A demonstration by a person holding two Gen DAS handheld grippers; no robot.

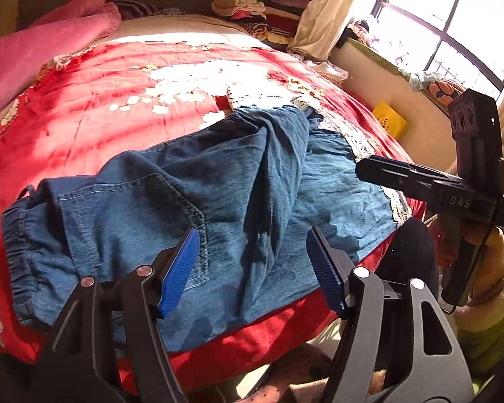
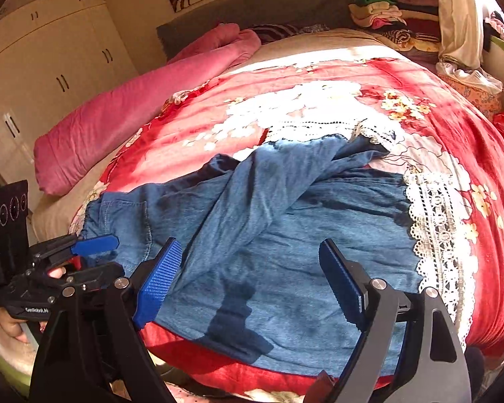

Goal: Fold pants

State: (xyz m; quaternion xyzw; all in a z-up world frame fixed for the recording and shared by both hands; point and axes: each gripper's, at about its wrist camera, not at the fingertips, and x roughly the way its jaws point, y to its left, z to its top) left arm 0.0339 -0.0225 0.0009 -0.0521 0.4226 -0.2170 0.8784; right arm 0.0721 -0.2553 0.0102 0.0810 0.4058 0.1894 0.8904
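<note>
Left wrist view: left tool (image 1: 252, 262) hangs above the near edge of the bed (image 1: 84, 127), pads apart w/ nothing between them; the pants (image 1: 184, 194) lie just ahead of and below the tips, spread on the red floral cover. Waistband (image 1: 20, 235) sits off to the tool's left, lace-trimmed leg ends to its right, so the long axis runs left-right across the tool's line of sight, not along it. One leg is thrown over the other in a loose diagonal ridge, starting right in front of the tool and running away toward the far right. Right tool (image 1: 361, 168) shows at the far right, hovering over the hem end; can't judge its gap from here. Right wrist view: right tool (image 2: 248, 278) also has pads wide apart, empty, over the lower leg; lace hem (image 2: 436, 228) is to its right, waistband far left near the left tool (image 2: 97, 245). Judgement: a lengthwise fold looks roughly laid but sloppy. To do this step well, prob. flatten the top leg first so the edges line up w/ the bottom leg, then each tool pinches both layers at its own end, close to the edge, lifting together and keeping the cloth taut so the next fold doesn't bunch. Pink blanket (image 2: 134, 107) is well beyond, no obstacle.
</note>
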